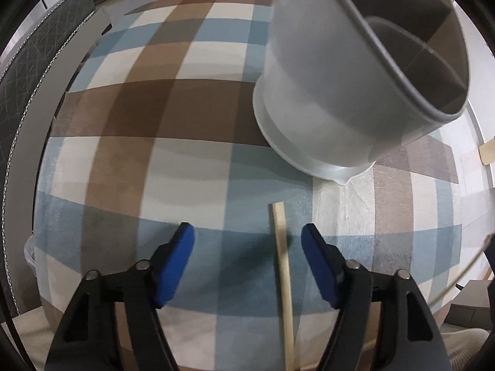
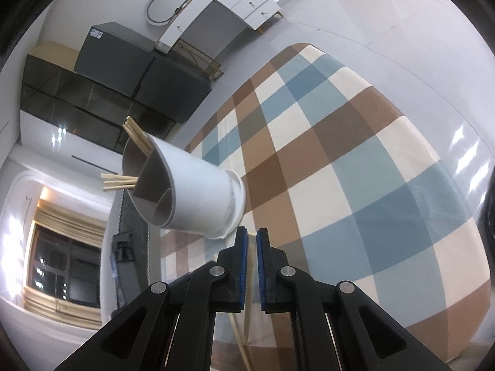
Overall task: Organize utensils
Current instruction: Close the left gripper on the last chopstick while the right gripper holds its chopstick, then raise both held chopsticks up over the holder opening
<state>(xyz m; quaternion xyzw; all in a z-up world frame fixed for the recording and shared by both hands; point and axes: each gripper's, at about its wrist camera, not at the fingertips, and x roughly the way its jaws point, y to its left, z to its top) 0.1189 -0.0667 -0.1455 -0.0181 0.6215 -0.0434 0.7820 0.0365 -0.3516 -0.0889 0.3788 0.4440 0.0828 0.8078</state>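
Only the right view shows chopsticks [image 2: 123,182] in the holder [image 2: 198,198]; left fingers [image 1: 182,247] spread empty, right fingers [image 2: 244,244] nearly closed.

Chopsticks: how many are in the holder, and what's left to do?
Done: about five wooden chopsticks stand in the white divided utensil holder on the checked cloth.
In hand: nothing clearly; the left gripper is open around one loose wooden chopstick lying on the cloth; the right gripper is nearly closed.
Left: lift that stick into the holder.
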